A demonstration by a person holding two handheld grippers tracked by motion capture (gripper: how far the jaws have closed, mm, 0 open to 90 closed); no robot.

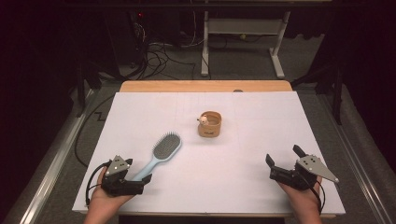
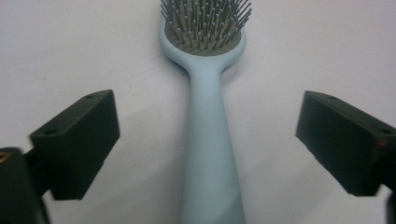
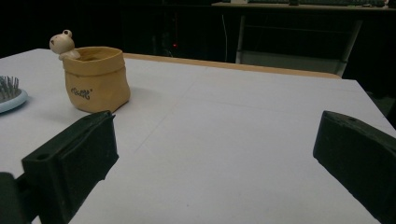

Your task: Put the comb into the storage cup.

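Hairbrush, pale blue plastic with a grey bristle pad, lies flat on the white-covered bench, left of centre, its head pointing away from the person and slightly rightward, its handle running back toward the near left corner. At the left of the high view, the left gripper, black with a grey three-cornered plate on top, rests low over the bench in the person's left hand, at the end of that handle. Seen from the left gripper view, the brush's handle runs straight up the middle between the two black jaws, which stand wide apart on either side with bare white surface showing between each pad and the plastic; neither pad touches it, so the left gripper is open around the handle and grips nothing.

Toward the middle of the bench, well apart from the brush head and farther from the person, stands a small tan pouch-shaped pot with a little cream animal figure perched on its rim; dark lettering marks its front in the right gripper view.

At the right, the right gripper, also black with a grey plate, sits near the bench's front edge in the person's right hand. Its jaws are spread wide with nothing between them. A wooden edge shows beyond the white cover at the far side.
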